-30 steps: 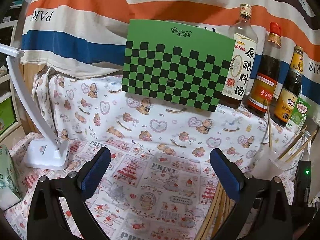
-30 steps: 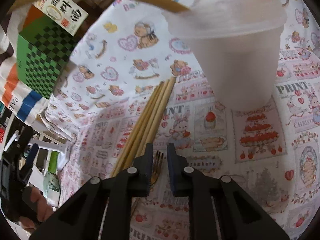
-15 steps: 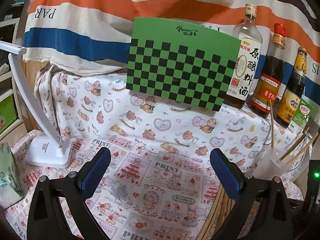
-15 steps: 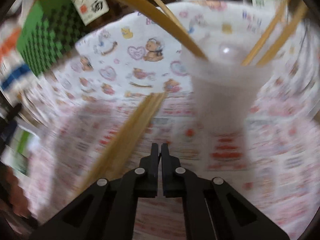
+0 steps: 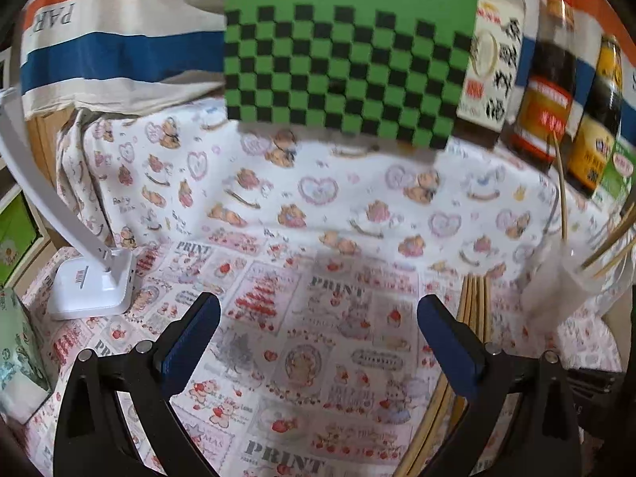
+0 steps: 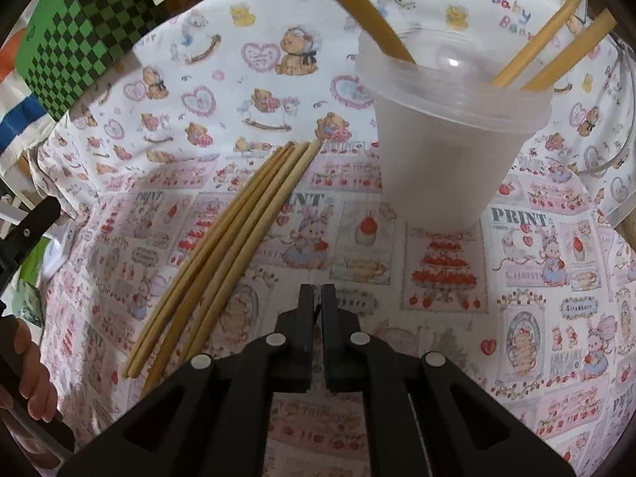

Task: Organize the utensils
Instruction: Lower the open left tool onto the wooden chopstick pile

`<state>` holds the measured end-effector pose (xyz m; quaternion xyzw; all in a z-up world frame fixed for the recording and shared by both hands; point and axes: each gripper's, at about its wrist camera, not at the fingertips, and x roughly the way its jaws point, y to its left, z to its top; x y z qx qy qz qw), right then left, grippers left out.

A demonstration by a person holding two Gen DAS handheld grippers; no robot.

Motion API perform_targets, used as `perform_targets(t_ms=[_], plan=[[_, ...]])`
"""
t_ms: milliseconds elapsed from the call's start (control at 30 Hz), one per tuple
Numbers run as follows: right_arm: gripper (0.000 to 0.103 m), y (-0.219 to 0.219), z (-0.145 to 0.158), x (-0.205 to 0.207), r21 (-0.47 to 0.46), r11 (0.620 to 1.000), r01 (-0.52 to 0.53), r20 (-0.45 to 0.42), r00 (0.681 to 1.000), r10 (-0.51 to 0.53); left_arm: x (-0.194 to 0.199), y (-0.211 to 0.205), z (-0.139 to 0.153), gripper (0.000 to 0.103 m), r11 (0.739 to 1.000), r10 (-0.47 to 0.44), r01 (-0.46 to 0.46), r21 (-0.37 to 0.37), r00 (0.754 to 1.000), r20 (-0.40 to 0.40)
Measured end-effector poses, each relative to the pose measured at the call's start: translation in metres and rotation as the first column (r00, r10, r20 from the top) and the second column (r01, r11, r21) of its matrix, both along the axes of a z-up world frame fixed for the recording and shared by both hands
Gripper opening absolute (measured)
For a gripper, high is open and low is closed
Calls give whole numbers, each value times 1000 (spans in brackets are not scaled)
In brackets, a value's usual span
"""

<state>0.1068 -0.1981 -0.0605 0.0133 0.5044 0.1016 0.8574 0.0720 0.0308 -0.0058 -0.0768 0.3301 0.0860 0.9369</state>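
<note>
A translucent plastic cup (image 6: 445, 139) stands on the printed tablecloth and holds three wooden chopsticks (image 6: 532, 51). Several loose chopsticks (image 6: 230, 250) lie in a bundle to its left; they also show in the left wrist view (image 5: 473, 306), with the cup (image 5: 556, 290) at the far right. My right gripper (image 6: 317, 298) is shut in front of the cup; a thin dark sliver shows between its jaws, and I cannot tell what it is. My left gripper (image 5: 318, 318) is wide open and empty above the cloth.
A green checkered box (image 5: 346, 59) stands at the back, with three sauce bottles (image 5: 544, 79) to its right. A white lamp base (image 5: 95, 282) sits at the left. A green carton (image 5: 618, 175) stands beside the bottles. A striped cloth hangs behind.
My right gripper closed from a narrow gap over a fork on the cloth and rose; the fork no longer shows on the cloth. The left gripper tilted down slightly.
</note>
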Motion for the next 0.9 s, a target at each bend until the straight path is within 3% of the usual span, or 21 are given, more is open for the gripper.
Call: perform_targets(t_ms=[133, 300, 533, 800, 900], plan=[[6, 8, -2, -3, -27, 999, -24, 4, 1000, 24, 4, -3, -4, 94, 999, -35, 35, -33, 999, -27], [6, 5, -1, -2, 9, 1000, -24, -15, 1000, 24, 10, -12, -9, 73, 995, -97, 95, -39, 993, -73], [6, -8, 0, -1, 112, 994, -1, -65, 998, 8, 10, -15, -9, 73, 994, -106, 104, -25, 990, -92], [10, -1, 2, -6, 64, 998, -4, -49, 999, 7, 9, -23, -9, 72, 983, -181, 179, -30, 977, -117], [11, 7, 1, -8, 11, 1000, -19, -25, 999, 19, 7, -33, -11, 63, 977, -213, 215, -2, 968, -130]])
